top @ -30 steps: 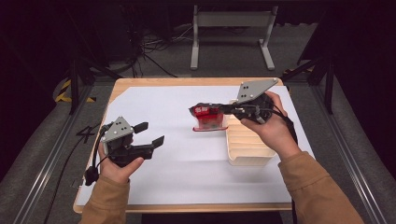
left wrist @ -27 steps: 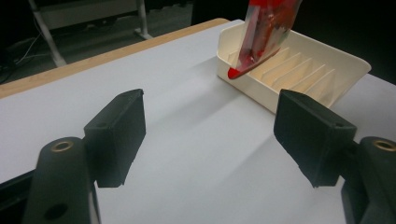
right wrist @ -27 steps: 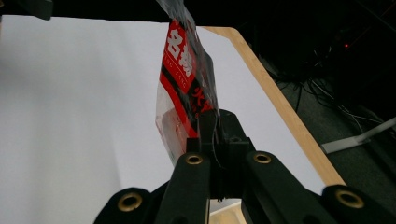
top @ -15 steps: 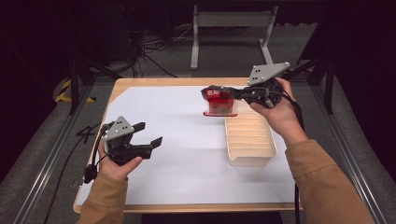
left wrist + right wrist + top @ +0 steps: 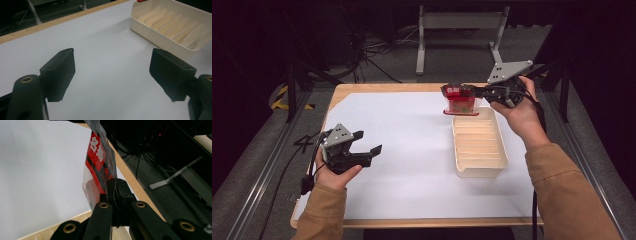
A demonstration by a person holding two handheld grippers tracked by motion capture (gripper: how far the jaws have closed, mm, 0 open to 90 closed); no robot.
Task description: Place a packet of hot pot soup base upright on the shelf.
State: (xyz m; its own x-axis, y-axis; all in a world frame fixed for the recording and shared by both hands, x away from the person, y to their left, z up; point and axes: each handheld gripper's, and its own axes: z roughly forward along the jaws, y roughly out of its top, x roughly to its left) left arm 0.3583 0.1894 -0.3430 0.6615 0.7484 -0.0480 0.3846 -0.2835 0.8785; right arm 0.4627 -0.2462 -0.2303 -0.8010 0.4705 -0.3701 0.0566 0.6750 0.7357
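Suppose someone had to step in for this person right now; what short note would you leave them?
Right gripper: jaws shut on the edge of a red and clear snack bag, held in the air just beyond the far end of the cream slotted tray.
Left gripper: jaws open with nothing between them, having just been opening further, held over the white sheet near the table's left side.
Done: the bag is lifted and gripped.
Left: probably to set the bag down, perhaps into a tray slot; the slots look unfilled.
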